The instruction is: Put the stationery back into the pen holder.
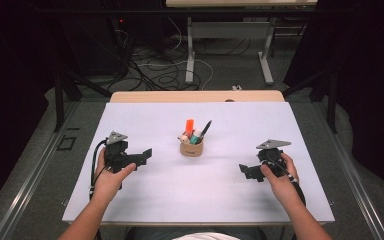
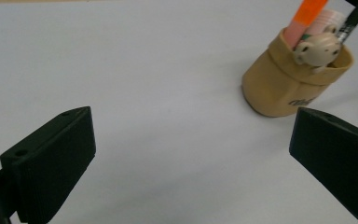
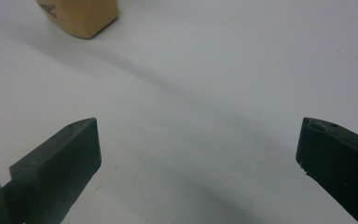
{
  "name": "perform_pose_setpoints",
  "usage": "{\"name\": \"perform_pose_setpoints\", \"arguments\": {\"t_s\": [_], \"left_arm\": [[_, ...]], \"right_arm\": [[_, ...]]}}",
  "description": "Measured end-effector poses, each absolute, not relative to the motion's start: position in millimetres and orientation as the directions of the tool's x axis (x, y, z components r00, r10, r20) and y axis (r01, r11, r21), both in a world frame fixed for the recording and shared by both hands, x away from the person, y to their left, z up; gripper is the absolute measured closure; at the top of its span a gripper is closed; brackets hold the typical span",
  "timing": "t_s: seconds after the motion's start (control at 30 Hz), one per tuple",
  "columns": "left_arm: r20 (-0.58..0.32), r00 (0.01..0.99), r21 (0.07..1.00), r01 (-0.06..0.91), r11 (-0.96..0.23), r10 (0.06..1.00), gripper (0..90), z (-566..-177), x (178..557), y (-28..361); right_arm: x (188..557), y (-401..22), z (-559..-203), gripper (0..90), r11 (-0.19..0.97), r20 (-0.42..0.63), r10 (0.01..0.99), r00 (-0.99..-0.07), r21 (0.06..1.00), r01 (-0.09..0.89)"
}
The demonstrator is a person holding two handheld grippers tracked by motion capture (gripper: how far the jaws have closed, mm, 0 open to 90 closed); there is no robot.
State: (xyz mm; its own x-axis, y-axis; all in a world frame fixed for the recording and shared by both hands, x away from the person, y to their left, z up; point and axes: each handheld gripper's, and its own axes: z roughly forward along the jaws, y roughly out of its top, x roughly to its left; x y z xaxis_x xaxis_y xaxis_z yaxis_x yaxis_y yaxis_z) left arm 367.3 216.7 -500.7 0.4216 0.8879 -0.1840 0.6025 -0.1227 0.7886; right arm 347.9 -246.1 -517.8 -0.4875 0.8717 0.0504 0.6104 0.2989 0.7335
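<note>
A tan pen holder [image 1: 191, 147] stands at the middle of the white table [image 1: 145, 195]. It holds an orange marker [image 1: 189, 126], a black pen [image 1: 205, 129] and a small round cream figure [image 2: 318, 49]. My left gripper [image 1: 142, 156] rests low at the left, held in a hand, jaws wide open with nothing between them. In the left gripper view the holder [image 2: 294, 77] sits ahead and to the right. My right gripper [image 1: 246, 171] is at the right, open and empty; the holder's base [image 3: 81, 15] shows at the top left of its view.
The white table top ends in a wooden strip [image 1: 197, 96] at the far side. Beyond it lie floor cables [image 1: 155, 67] and the legs of another table [image 1: 190, 47]. Bare white surface lies in front of both grippers.
</note>
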Motion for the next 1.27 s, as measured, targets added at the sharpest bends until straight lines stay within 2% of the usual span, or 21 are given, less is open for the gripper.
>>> {"name": "perform_pose_setpoints", "arguments": {"t_s": [0.27, 0.6, 0.67, 1.27], "left_arm": [[-0.160, 0.407, 0.791, 0.598, -0.130, 0.899, 0.2, -516, 375, 231], [-0.216, 0.370, 0.778, 0.625, -0.070, 0.904, 0.3, -528, 381, 246], [-0.199, 0.365, 0.774, 0.628, -0.083, 0.909, 0.3, -529, 382, 248], [-0.176, 0.347, 0.760, 0.643, -0.097, 0.921, 0.2, -533, 387, 251]], "right_arm": [[356, -269, -524, 0.0, 0.236, 0.062, 0.911, -0.408, 0.732, 0.639], [361, -283, -529, 0.0, 0.197, 0.063, 0.934, -0.352, 0.731, 0.653], [362, -285, -531, 0.0, 0.184, 0.072, 0.938, -0.339, 0.726, 0.662], [366, -293, -536, 0.0, 0.150, 0.091, 0.948, -0.305, 0.719, 0.679]]}}
